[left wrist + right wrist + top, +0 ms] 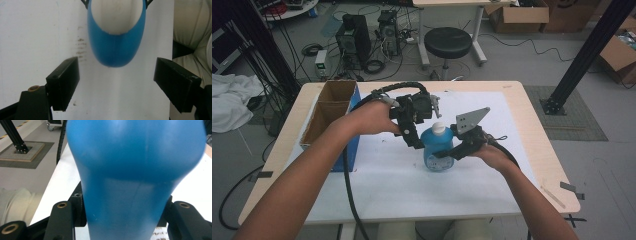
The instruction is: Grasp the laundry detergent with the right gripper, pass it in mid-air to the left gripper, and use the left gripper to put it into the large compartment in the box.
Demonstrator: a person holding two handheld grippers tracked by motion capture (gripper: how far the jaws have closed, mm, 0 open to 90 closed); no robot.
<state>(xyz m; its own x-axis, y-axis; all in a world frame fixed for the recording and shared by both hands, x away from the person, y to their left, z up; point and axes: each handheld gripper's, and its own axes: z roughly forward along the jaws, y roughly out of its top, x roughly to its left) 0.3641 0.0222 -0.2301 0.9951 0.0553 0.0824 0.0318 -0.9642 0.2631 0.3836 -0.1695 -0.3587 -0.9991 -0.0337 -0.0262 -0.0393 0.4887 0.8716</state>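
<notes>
A blue bottle (438, 149) with a white cap (438, 127) stands upright on a white sheet (512, 120) covering a wooden table (532, 105). The right gripper (447, 150) clamps the bottle's body from the person's right side; in the right gripper view the blue plastic (135, 170) sits pressed between the two black jaws, so this claw is closed tight on it. What the bottle holds cannot be told.

The left gripper (414, 137) hovers just above and to the left of the bottle, pointing down. In the left gripper view its jaws stand wide apart and grip nothing, with the bottle (116, 37) and its white cap (117, 15) straight ahead of them, not between the pads. The sheet below that claw carries faint brown smudges (80, 47).

Well off to the left of the left gripper, at the table's edge, sits an open cardboard box (331, 112) with a blue side and two compartments; both look empty.

Beyond the table, farther out from both claws, are a black round stool (448, 42), computer towers (353, 37) with tangled cables on the floor, and more cardboard boxes (518, 15). A black frame post (584, 55) rises to the right of the right gripper. Nothing lies between either claw and the bottle.
</notes>
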